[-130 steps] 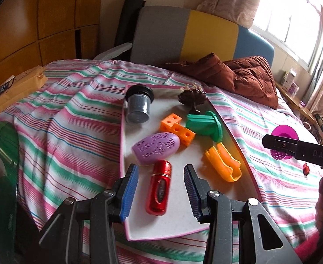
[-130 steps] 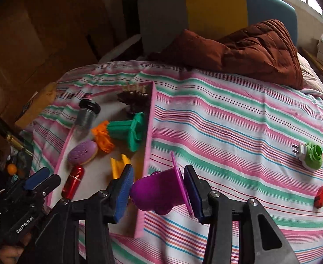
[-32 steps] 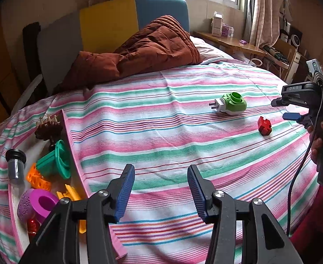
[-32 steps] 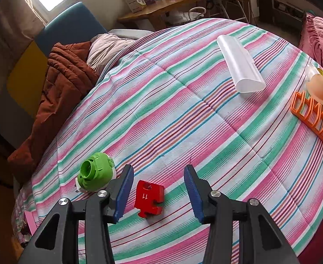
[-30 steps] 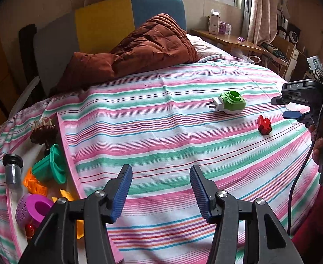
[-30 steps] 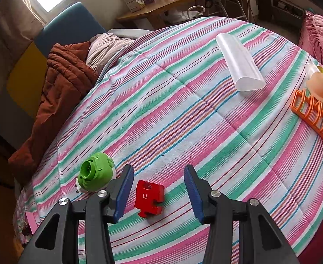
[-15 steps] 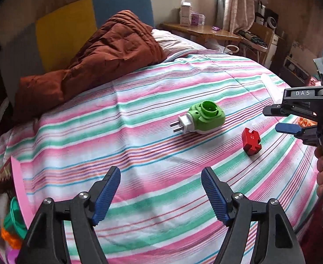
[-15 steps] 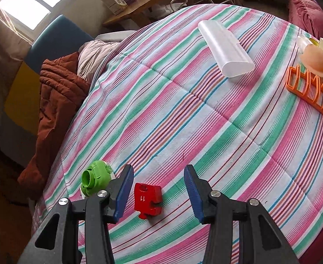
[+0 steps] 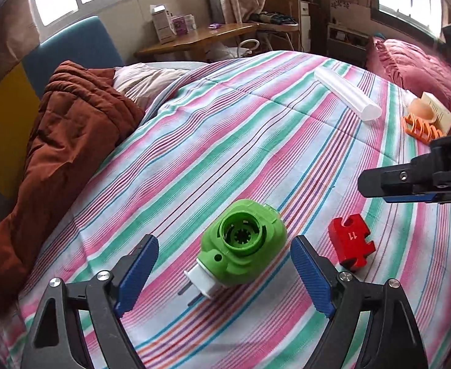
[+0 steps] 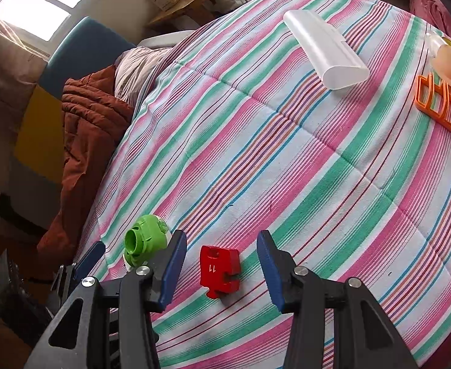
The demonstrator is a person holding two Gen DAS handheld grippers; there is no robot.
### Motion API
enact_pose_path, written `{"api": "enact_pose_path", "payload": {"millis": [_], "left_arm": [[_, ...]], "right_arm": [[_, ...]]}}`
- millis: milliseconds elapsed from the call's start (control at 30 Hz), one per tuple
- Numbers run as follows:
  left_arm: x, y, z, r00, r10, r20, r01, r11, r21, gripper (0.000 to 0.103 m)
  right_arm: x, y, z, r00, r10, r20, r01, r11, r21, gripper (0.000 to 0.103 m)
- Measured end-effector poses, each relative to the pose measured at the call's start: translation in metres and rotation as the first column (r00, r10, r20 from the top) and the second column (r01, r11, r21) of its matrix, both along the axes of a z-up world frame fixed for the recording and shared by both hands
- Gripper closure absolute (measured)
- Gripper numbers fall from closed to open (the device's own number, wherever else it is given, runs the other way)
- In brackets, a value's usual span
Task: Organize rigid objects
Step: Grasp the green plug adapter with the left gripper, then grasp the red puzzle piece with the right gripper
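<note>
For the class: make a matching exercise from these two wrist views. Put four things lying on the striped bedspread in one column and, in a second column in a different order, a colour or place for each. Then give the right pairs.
Column one
1. plug-in device
2. puzzle piece
3. long plastic case
4. rack

Column two
A. orange, at the far right edge of the bedspread
B. red, marked 11, between the right gripper's fingers
C. green with white prongs, between the left gripper's fingers
D. translucent white, lying farther up the bed

Pairs: 1-C, 2-B, 3-D, 4-A
</note>
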State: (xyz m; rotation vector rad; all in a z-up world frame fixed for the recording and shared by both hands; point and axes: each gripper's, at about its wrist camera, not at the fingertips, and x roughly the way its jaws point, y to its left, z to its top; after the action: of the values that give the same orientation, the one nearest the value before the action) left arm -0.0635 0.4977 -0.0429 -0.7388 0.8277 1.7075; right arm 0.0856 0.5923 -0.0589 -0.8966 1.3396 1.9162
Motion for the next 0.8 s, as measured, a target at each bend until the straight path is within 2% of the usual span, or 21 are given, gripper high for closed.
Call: {"api": "enact_pose_path", "payload": {"millis": [167, 200, 233, 333, 433, 533, 800], "left_arm": [[-0.008, 0.014, -0.011, 0.999, -0.039, 0.026, 0.039, 0.999, -0.002, 0.015], [-0.009, 0.015, -0.014, 0.998, -0.041, 0.048, 0.041, 0.999, 0.0, 0.026], [-0.01, 0.015, -0.017, 0.995, -0.039, 0.09, 0.039, 0.999, -0.004, 0.042], [-0.01, 0.003, -0.021, 0.991, 0.013, 0.131, -0.015, 1.0, 0.013, 0.05], [-0.008, -0.018, -0.021, 0.98, 0.093, 0.177, -0.099, 0.995, 0.029, 0.05], [0.002, -0.043, -0.022, 0.963, 0.19, 0.19, -0.194, 0.981, 0.004, 0.051], [0.054, -0.126, -0.02, 0.941, 0.31, 0.135, -0.314, 0.949, 0.009, 0.051]], "right_arm": [[-0.001, 0.0, -0.002, 1.0, 0.005, 0.002, -0.005, 1.0, -0.006, 0.055], [-0.002, 0.0, -0.002, 1.0, 0.008, 0.005, -0.008, 1.0, -0.007, 0.055], [-0.002, 0.0, -0.002, 1.0, 0.009, 0.005, -0.009, 1.0, -0.006, 0.055], [0.0, 0.001, -0.003, 1.0, 0.001, 0.013, -0.001, 1.0, -0.006, 0.055], [0.001, 0.002, -0.004, 1.0, -0.008, 0.017, 0.008, 1.0, -0.011, 0.055], [0.001, 0.002, -0.006, 1.0, -0.004, 0.025, 0.005, 1.0, -0.018, 0.055], [-0.01, -0.004, -0.015, 0.995, 0.054, 0.082, -0.052, 0.998, -0.028, 0.055]]}}
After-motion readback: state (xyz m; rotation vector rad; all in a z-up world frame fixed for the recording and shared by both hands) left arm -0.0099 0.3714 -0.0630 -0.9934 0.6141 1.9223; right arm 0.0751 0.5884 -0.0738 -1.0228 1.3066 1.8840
